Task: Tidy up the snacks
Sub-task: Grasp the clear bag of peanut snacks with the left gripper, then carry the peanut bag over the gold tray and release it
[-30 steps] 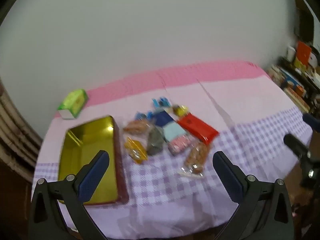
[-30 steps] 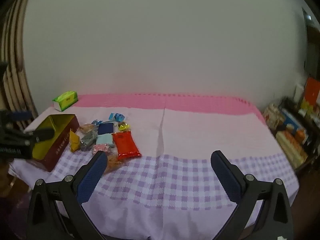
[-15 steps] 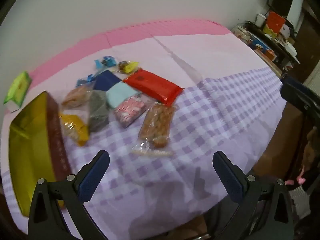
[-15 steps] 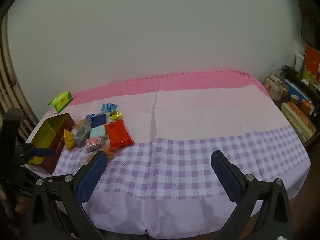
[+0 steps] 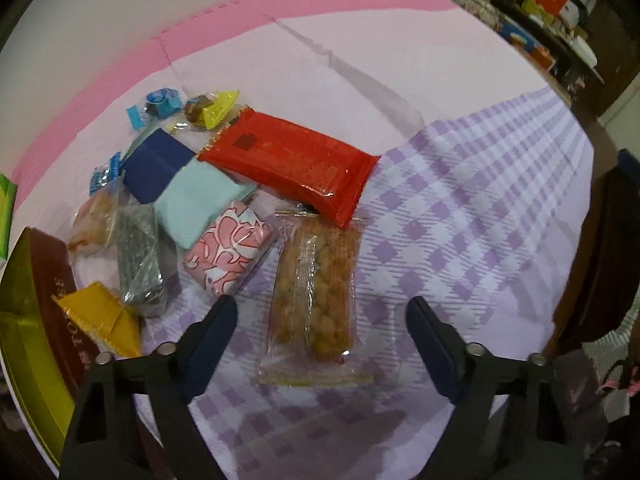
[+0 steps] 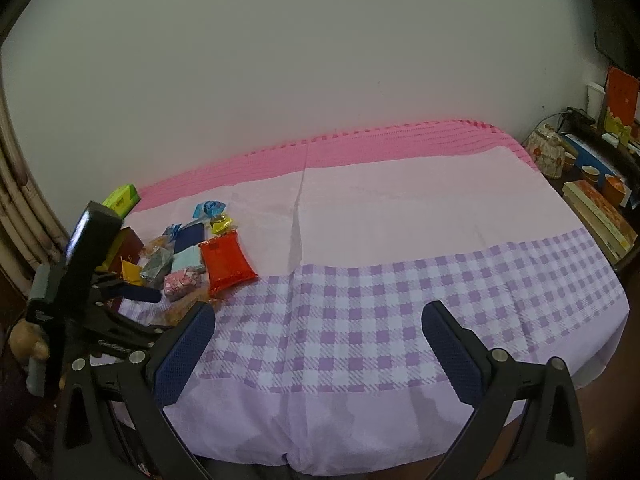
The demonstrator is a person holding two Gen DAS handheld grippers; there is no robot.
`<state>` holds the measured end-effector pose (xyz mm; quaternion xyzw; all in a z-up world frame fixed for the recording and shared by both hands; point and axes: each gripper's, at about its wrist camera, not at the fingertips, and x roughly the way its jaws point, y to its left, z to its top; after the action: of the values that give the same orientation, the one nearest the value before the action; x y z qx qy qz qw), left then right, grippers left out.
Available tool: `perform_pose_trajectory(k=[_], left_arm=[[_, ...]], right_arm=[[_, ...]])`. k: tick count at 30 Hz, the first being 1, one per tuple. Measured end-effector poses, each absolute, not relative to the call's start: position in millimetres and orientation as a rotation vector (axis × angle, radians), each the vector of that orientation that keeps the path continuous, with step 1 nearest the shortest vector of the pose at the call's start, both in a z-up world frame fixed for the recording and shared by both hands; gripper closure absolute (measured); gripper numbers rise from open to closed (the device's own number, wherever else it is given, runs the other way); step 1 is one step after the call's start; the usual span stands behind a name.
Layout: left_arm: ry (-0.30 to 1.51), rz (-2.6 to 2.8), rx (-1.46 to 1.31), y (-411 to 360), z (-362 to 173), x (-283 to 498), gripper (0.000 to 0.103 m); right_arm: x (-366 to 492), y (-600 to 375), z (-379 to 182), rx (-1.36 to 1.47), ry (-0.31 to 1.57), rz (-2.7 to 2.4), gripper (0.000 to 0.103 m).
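A heap of snacks lies on the checked tablecloth [image 5: 460, 220]: a red packet [image 5: 292, 164], a pink patterned one [image 5: 230, 254], pale blue [image 5: 196, 200], dark blue [image 5: 156, 164], silver [image 5: 138, 256] and yellow [image 5: 102, 322] ones. Pointing steeply down, my left gripper [image 5: 322, 320] straddles a clear packet of brown crunchy snack [image 5: 316, 292]. Its jaws are closing, and the pads stand clear of the wrapper. A red-brown tin with a gold inside [image 5: 24, 320] sits at the left. My right gripper [image 6: 318, 340] hangs open over bare cloth, right of the red packet [image 6: 226, 264].
A green box [image 6: 122, 198] stands at the back left by the wall. Small wrapped candies [image 5: 160, 104] lie behind the heap. A side shelf [image 6: 592, 200] with books, cups and a jar flanks the table's right edge. A hand [image 6: 28, 344] holds the left tool.
My left gripper has sunk and tipped down over the snack heap, and its jaws have narrowed around the clear packet. The right gripper has shifted a little and stayed open.
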<state>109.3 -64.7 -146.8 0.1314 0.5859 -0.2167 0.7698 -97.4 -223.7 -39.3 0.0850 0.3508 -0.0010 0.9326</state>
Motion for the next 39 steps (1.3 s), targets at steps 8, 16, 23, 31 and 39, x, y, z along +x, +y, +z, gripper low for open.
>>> perform_pose_trajectory(k=[8, 16, 23, 31, 39], left_arm=[[1.296, -0.47, 0.295, -64.3, -156.7, 122.6, 0.059], [1.194, -0.381, 0.214, -52.9, -138.7, 85.2, 0.063], [1.103, -0.314, 0.16, -43.8, -101.6, 48.9, 0.063], [1.038, -0.266, 0.132, -41.5, -74.1, 38.9, 0.063], [1.016, -0.176, 0.055, 10.9, -57.3, 26.8, 0.063]], right_arm=[[-95.7, -228.0, -47.1, 0.184, 0.737, -0.006, 0.0], [-93.8, -227.7, -50.9, 0.187, 0.742, -0.009, 0.0], [-93.4, -213.6, -56.3, 0.153, 0.766, 0.015, 0.0], [-92.6, -195.8, -65.1, 0.18, 0.811, 0.052, 0.0], [-97.3, -160.3, -70.6, 0.11, 0.816, 0.162, 0.0]])
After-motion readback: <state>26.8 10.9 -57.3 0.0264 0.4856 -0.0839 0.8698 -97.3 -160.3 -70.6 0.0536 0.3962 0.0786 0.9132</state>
